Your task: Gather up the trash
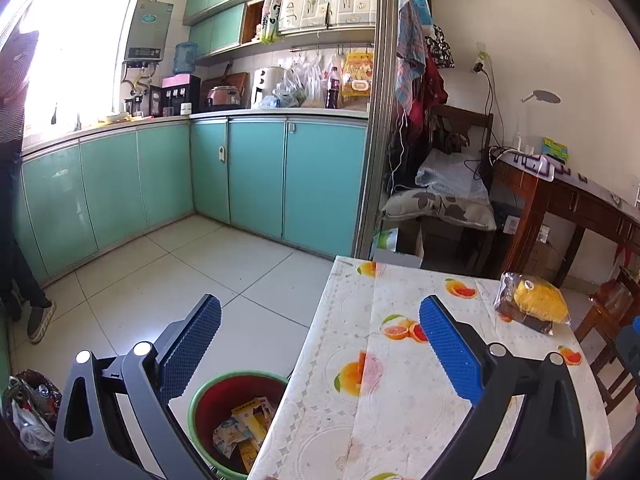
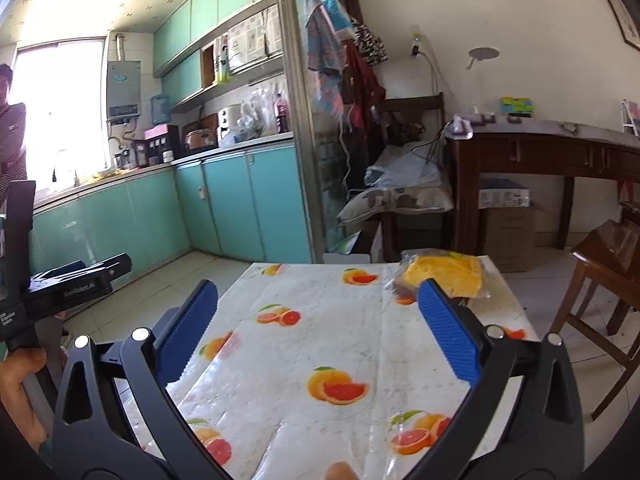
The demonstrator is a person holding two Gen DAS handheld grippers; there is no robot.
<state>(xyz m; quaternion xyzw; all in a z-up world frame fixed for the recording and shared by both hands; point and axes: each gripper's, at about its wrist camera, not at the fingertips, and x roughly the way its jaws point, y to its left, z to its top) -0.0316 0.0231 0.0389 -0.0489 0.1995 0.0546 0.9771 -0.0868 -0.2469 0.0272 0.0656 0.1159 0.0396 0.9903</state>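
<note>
While you hold both grippers above the desk (image 2: pixel 320 312), its near left edge runs diagonally under your left gripper (image 1: pixel 320 344), so one blue finger hangs over the floor (image 1: pixel 168 264) and the other over the fruit-print cloth. Your left fingers (image 1: pixel 448 344) stand wide apart with nothing between them. Just beside that left edge, down on the floor, sits the green bin (image 1: pixel 236 420), its red inside already holding a few crumpled wrappers (image 1: pixel 244 424). Open tiled floor stretches from the bin to the teal cabinets (image 1: pixel 256 176), and a person's leg and shoe (image 1: pixel 40 320) stand at the far left of it. A dark bag of rubbish (image 1: pixel 28 412) lies on the floor left of the bin.

Your right gripper (image 2: pixel 318 320) is over the middle of the desk, its fingers (image 2: pixel 444 336) also spread wide and holding nothing. The cloth between them is bare. A wooden chair (image 2: pixel 600 276) stands close to the desk's right edge, and a dark wooden side table (image 2: pixel 552 152) lies beyond it against the wall.

The remaining piece of trash, a clear plastic packet (image 2: pixel 444 274) with something yellow and something dark brown inside, lies at the far right corner of the desk, touching the cloth. It looks wrinkled and glossy, and your right finger's tip overlaps its near edge in the right wrist view.
</note>
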